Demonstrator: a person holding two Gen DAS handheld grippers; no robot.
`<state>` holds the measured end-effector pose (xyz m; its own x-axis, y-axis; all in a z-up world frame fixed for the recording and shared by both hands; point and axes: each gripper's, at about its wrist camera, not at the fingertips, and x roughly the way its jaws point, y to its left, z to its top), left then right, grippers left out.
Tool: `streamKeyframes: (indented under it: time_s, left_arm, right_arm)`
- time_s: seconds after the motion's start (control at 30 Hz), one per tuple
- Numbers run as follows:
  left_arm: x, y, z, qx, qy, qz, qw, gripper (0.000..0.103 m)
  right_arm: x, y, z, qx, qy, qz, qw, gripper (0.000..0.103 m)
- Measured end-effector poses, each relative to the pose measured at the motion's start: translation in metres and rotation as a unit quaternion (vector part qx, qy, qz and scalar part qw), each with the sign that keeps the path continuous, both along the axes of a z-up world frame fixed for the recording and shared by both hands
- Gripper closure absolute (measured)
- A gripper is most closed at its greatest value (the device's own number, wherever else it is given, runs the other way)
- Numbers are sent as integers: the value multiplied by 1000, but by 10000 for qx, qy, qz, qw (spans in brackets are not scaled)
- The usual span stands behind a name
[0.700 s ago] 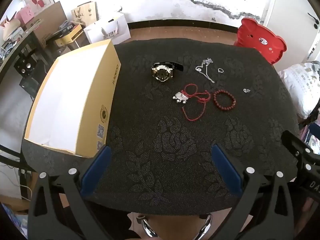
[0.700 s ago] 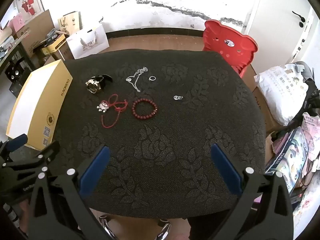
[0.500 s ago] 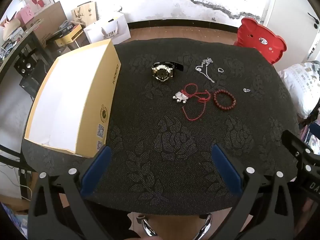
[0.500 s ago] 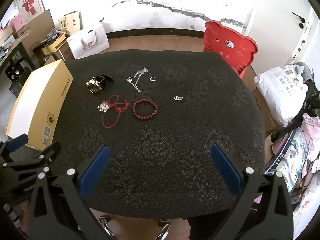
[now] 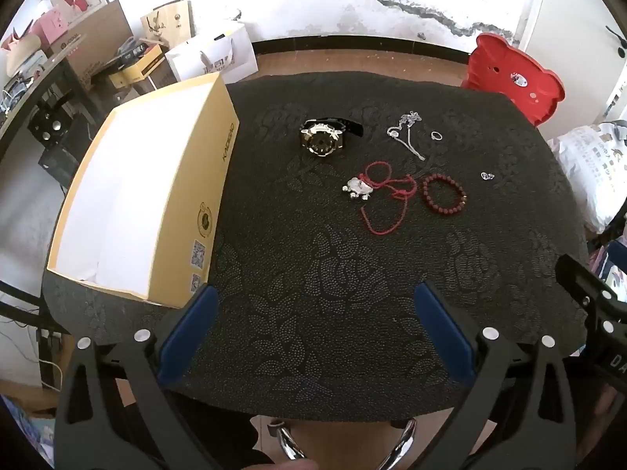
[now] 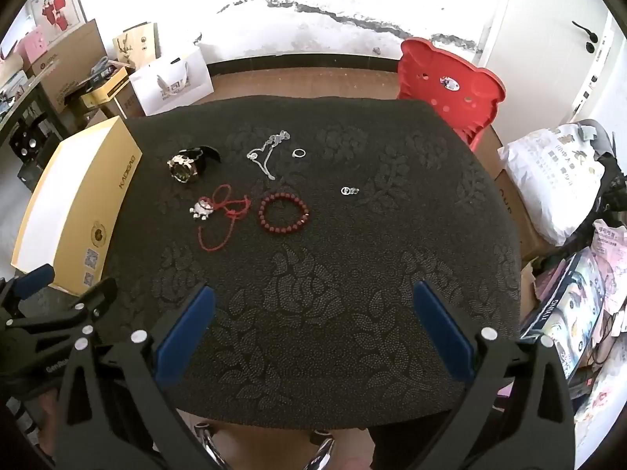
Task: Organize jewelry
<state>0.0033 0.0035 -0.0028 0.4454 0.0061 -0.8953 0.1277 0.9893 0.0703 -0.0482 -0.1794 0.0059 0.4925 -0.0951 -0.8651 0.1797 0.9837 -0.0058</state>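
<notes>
Both grippers wide open and holding nothing, left gripper [image 5: 313, 329] and right gripper [image 6: 313, 329] hovering over the near table [image 5: 313, 274] edge, watch [image 5: 322, 140], chain [image 5: 407, 133], ring [image 5: 436, 135], red cord charm [image 5: 376, 192], bead bracelet [image 5: 444, 195], small earring [image 5: 487, 175] spread mid-table, yellow box [image 5: 149, 196] sitting open on the left
</notes>
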Motion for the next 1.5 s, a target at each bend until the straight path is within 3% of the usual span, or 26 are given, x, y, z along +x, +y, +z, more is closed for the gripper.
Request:
streamKeyframes:
  time_s: [1.5]
  left_arm:
    - [-1, -2, 2, -33, -10, 3, 10000, 5]
  right_arm:
    - [0, 2, 3, -2, -54, 12, 10000, 5]
